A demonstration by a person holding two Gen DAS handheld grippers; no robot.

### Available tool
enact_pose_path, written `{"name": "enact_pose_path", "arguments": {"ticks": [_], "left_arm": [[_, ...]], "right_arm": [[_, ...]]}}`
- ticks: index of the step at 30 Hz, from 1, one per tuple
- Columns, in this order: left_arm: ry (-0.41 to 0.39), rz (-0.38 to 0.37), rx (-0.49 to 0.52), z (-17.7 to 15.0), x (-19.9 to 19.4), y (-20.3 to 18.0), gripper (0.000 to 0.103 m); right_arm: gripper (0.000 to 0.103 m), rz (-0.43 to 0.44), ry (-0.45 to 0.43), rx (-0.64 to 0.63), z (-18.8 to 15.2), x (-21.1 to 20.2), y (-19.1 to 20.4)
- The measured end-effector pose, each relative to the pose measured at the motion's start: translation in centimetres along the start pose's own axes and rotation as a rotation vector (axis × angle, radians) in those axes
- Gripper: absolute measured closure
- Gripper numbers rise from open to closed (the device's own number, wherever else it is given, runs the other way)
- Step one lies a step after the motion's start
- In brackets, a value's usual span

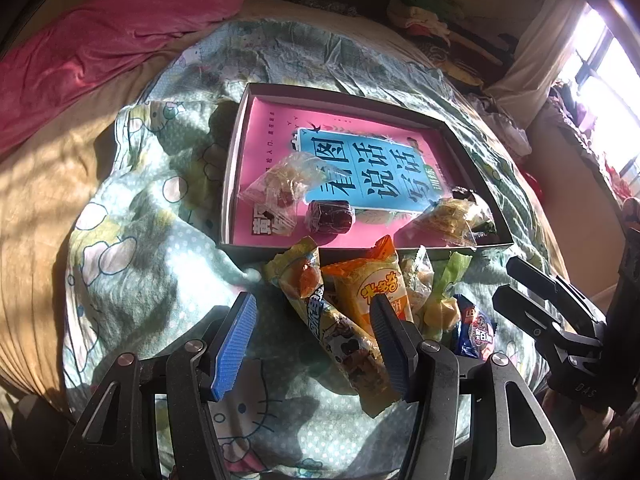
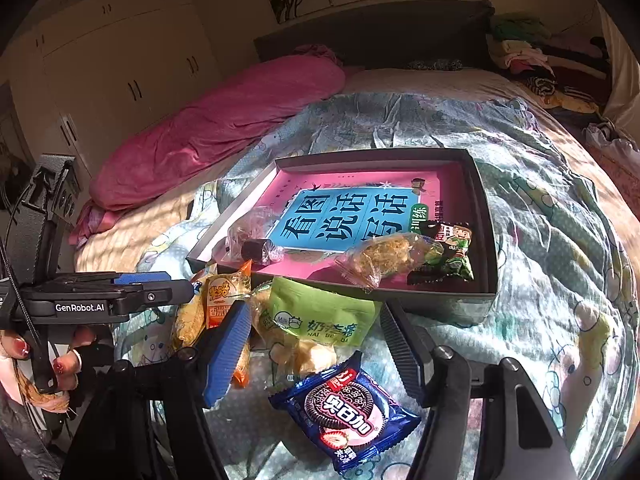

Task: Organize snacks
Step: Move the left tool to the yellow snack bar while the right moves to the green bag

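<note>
Blue-padded left tool [image 1: 314, 330] and right tool [image 2: 316, 338], half-open, both empty.

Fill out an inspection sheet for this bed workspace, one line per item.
Surface: bed with a cartoon-print quilt, rumpled, in patchy sunlight.
Job's things: shallow dark box with a pink book inside and several wrapped snacks on it; in front of the box, loose on the quilt, an orange packet, a green pouch and a blue cookie pack.
Clutter: pink blanket; clothes pile by the headboard.
Grippers: left gripper open above the loose snacks; right gripper open above the cookie pack; neither holds anything.
Cables: thin black cord by the person's hand.
Surroundings: wardrobe, sunlit window.
</note>
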State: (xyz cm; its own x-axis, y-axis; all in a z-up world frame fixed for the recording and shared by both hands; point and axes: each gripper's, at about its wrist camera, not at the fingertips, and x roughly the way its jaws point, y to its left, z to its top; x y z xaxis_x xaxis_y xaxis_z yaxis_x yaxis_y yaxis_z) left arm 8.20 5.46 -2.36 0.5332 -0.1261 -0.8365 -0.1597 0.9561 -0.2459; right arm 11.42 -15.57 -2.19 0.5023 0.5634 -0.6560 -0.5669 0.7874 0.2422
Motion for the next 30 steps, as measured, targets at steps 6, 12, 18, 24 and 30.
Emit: {"name": "enact_pose_path", "arguments": {"ticks": [6, 12, 18, 24, 30], "left_arm": [[0.042, 0.008, -0.012, -0.6, 1.3, 0.0, 0.042], [0.063, 0.028, -0.007, -1.0, 2.1, 0.3, 0.042], [0.081, 0.032, -0.019, -1.4, 2.5, 1.3, 0.042], [0.076, 0.033, -0.002, -1.5, 2.6, 1.1, 0.042], [0.082, 0.028, 0.007, -1.6, 3.0, 0.8, 0.042]], "right_arm": [[0.036, 0.002, 0.05, -0.042, -0.4, 1.1, 0.7], [0.036, -0.006, 0.1, -0.072, -0.9, 2.3, 1.1], [0.036, -0.012, 0.154, -0.108, -1.5, 3.8, 1.4], [0.036, -0.023, 0.19, -0.144, -1.7, 5.2, 1.4], [0.039, -0.038, 0.225, -0.177, -2.1, 6.7, 1.4]]}}
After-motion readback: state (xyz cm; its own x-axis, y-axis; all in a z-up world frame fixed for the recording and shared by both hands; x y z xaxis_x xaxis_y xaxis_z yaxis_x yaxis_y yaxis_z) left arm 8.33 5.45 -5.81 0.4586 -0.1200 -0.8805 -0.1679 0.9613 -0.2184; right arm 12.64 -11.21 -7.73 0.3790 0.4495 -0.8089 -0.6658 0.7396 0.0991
